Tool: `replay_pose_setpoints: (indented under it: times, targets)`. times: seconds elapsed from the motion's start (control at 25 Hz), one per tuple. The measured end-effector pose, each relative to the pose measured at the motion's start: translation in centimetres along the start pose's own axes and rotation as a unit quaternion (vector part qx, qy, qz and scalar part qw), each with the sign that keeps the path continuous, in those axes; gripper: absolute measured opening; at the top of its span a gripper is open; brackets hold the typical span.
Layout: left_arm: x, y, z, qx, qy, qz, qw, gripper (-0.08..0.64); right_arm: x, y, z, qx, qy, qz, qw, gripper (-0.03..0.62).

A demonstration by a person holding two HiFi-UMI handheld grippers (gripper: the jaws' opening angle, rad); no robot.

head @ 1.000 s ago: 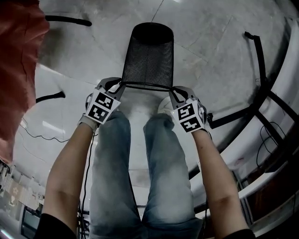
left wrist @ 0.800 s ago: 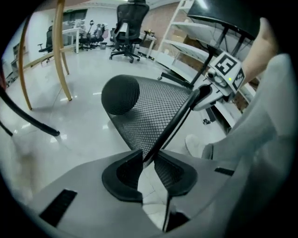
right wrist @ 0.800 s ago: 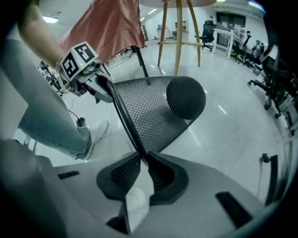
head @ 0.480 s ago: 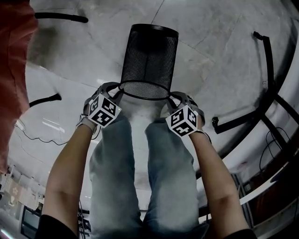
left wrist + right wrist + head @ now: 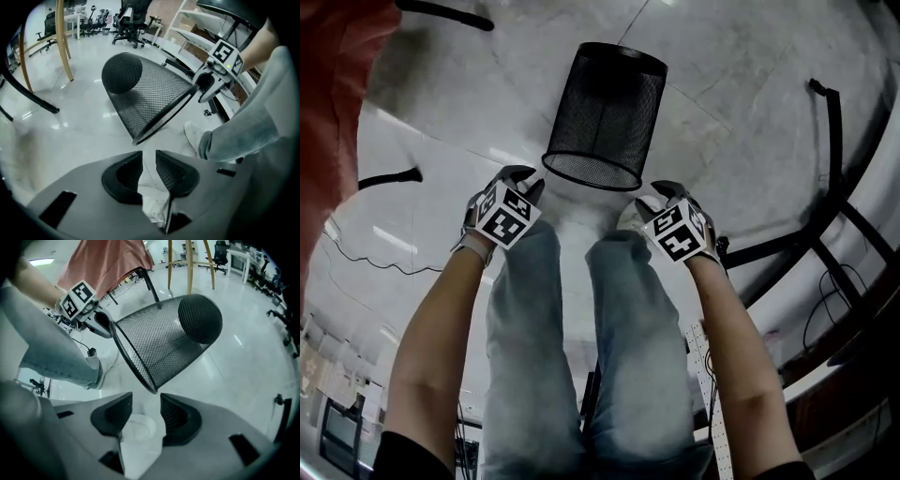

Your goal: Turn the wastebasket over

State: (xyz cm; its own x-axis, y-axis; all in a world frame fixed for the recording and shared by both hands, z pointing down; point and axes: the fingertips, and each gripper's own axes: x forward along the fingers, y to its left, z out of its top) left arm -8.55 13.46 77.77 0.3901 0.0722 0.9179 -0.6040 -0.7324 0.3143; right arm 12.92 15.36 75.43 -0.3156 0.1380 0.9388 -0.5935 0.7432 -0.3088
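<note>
On the floor (image 5: 750, 112), just ahead of the person's shoes: black mesh wastebasket (image 5: 605, 112), tipped, open rim toward them, closed base pointing away. Not turned over yet.

Left hand-held gripper (image 5: 148, 153): jaws have just been easing apart, narrow gap, only floor showing through it. Right hand-held gripper (image 5: 146, 395): jaws have just been opening, wider gap, nothing in it, just floor and a white shoe toe (image 5: 137, 427) below. Rim sits just past both sets of tips, untouched, so neither one holds the basket.

My read of the step: get a grip on the rim.
- Take the rolled rim, not the mesh, at opposite points, both sides level.
- Then swing the base up and over and land the rim flat.
- It looks light and tapered, so it'll likely roll off-line if pinched on one side only.

Can't tell:
- Where the wall meets the floor, so resting vs mid-tip is unclear.
- Contents: looks empty, but the mesh is too dark to be sure.
- Reddish cloth (image 5: 337, 112) at the left is cut off by the frame.
</note>
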Motion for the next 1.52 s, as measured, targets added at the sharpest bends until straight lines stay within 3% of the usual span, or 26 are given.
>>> replay_pose_setpoints:
  times: [0.08, 0.12, 0.16, 0.2, 0.32, 0.44, 0.52, 0.76, 1.0, 1.08, 1.24, 1.36, 1.52]
  targets:
    - [-1.2, -1.2, -0.6, -0.033, -0.006, -0.010, 0.9994, 0.094, -1.5, -0.6, 0.7, 0.005, -0.007, -0.001, 1.000, 0.184]
    - [-1.9, -1.7, -0.6, -0.074, -0.019, -0.018, 0.9969, 0.095, -2.3, -1.4, 1.3, 0.010, -0.015, -0.002, 1.000, 0.186]
    - [-2.6, -2.2, -0.3, -0.129, -0.040, -0.027, 0.9905, 0.097, -3.2, -2.5, 2.1, 0.016, -0.027, -0.003, 1.000, 0.186]
    - [-3.4, -2.7, 0.2, -0.190, -0.065, -0.036, 0.9790, 0.098, -4.1, -3.6, 3.1, 0.023, -0.040, -0.003, 0.999, 0.186]
    - [-5.1, -3.6, 1.7, -0.345, -0.139, -0.064, 0.9260, 0.129, -6.3, -7.2, 6.7, 0.040, -0.070, -0.009, 0.997, 0.212]
    - [-5.6, -4.6, 3.4, -0.446, -0.192, -0.098, 0.8684, 0.186, -7.5, -10.6, 10.7, 0.036, -0.077, -0.018, 0.996, 0.233]
    - [-5.6, -5.4, 4.8, -0.489, -0.219, -0.112, 0.8369, 0.209, -7.9, -12.7, 13.5, 0.024, -0.081, -0.019, 0.996, 0.247]
    - [-5.0, -5.2, 8.4, -0.558, -0.271, -0.120, 0.7751, 0.278, -6.8, -16.5, 20.1, -0.008, -0.084, -0.001, 0.996, 0.344]
    - [-3.1, -4.2, 9.0, -0.610, -0.278, -0.128, 0.7314, 0.281, -3.5, -17.1, 21.9, -0.010, -0.046, 0.042, 0.998, 0.368]
    - [-2.6, -3.7, 8.6, -0.622, -0.276, -0.125, 0.7223, 0.279, -2.8, -16.7, 22.3, -0.010, -0.045, 0.055, 0.997, 0.368]
    - [-1.8, -3.0, 8.3, -0.627, -0.267, -0.121, 0.7214, 0.271, -2.0, -16.1, 23.4, 0.011, -0.059, 0.088, 0.994, 0.368]
    - [-2.1, -2.7, 8.8, -0.608, -0.276, -0.133, 0.7328, 0.228, -1.8, -15.8, 23.5, 0.029, -0.060, 0.108, 0.992, 0.360]
    - [-2.3, -2.7, 9.0, -0.587, -0.270, -0.148, 0.7486, 0.198, -2.2, -15.7, 23.2, 0.018, -0.056, 0.105, 0.993, 0.347]
